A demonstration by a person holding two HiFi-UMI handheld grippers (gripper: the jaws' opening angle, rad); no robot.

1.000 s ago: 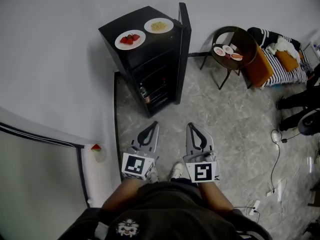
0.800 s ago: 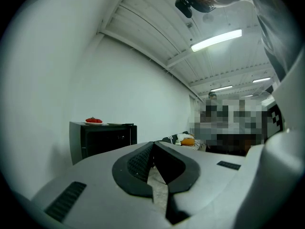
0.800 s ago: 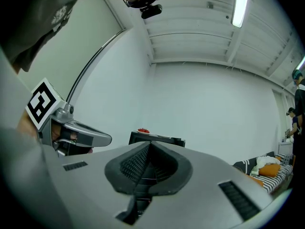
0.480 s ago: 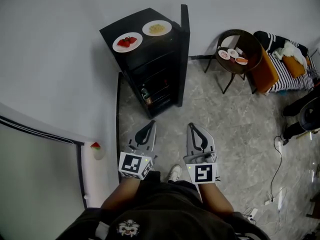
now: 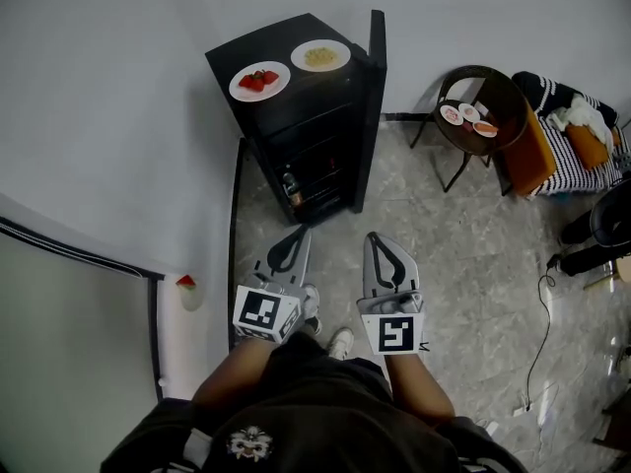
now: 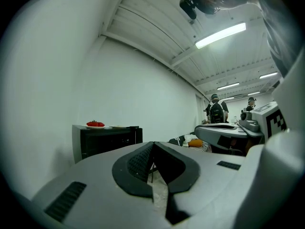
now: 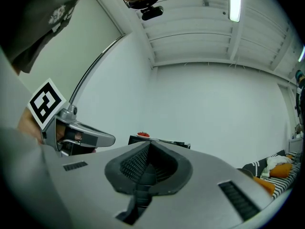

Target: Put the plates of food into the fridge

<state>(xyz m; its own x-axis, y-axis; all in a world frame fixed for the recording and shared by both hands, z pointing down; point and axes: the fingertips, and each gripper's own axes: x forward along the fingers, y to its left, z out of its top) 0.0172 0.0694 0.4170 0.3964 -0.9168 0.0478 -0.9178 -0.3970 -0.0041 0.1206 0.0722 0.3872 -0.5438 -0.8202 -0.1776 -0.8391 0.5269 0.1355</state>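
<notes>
A black mini fridge stands against the wall with its door swung open to the right. On its top sit a white plate of strawberries and a white plate of yellow food. My left gripper and right gripper are held side by side over the floor, short of the fridge, both shut and empty. In the left gripper view the strawberry plate shows on the fridge beyond my shut left gripper. In the right gripper view the same plate shows past my shut right gripper.
A round dark side table with three small dishes stands right of the fridge. Beyond it are an orange cushion and a striped couch. A white post stands at my left. Cables lie on the floor at right.
Both grippers have moved forward toward the fridge as the person stepped, and the fridge now sits a little closer in the head view. Both stay shut.
</notes>
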